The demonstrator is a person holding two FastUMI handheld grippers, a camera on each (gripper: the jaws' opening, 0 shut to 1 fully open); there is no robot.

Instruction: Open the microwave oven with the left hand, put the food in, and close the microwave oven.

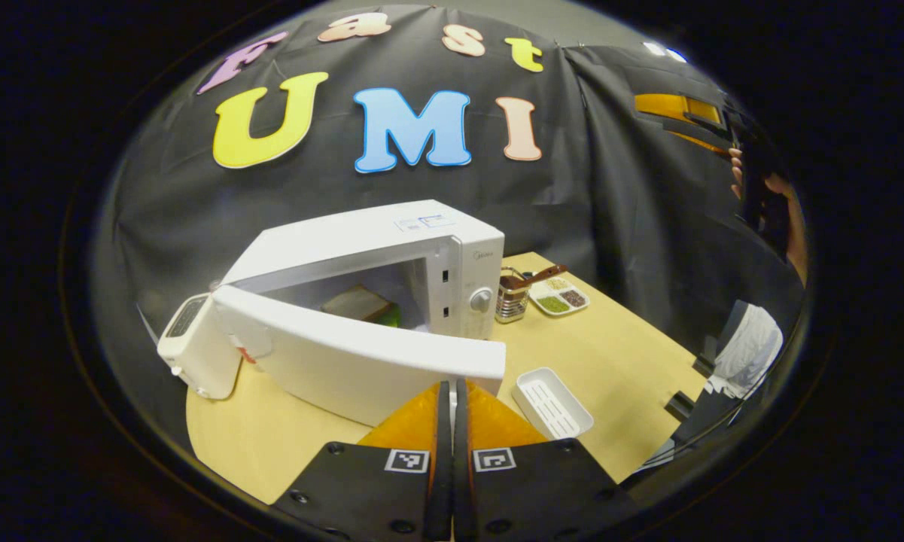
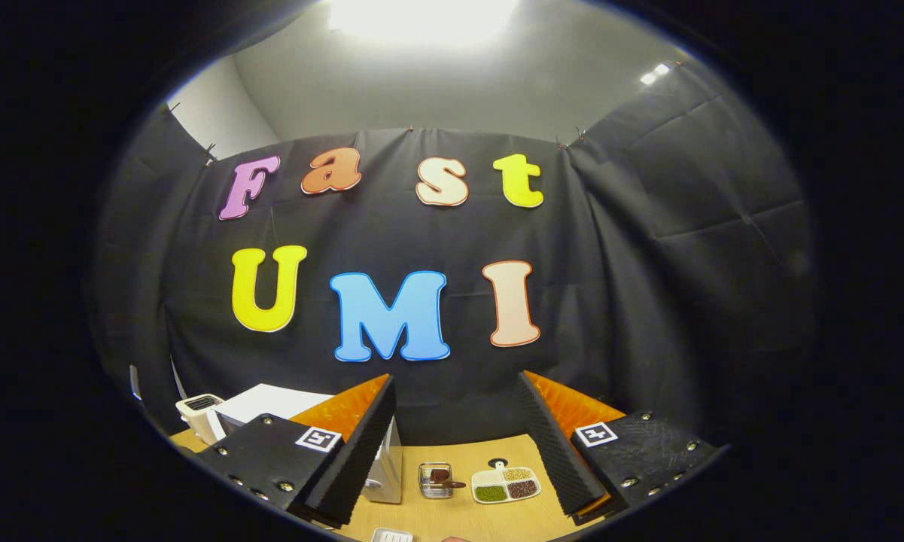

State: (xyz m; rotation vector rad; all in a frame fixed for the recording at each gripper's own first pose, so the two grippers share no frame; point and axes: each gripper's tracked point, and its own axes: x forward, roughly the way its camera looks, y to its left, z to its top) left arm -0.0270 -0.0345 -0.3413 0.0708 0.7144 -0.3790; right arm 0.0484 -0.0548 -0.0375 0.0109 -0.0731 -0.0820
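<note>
Pressing together, left gripper at boxy white microwave's door, sandwich inside, right gripper spread wide.

glossy white microwave, matt wooden table

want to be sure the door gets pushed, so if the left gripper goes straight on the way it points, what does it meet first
Most likely the microwave door: the left gripper is shut and its fingertips sit right at the door's free edge, possibly touching already. Depth is unclear. Behind the half-open door lies the food inside the microwave.
</note>
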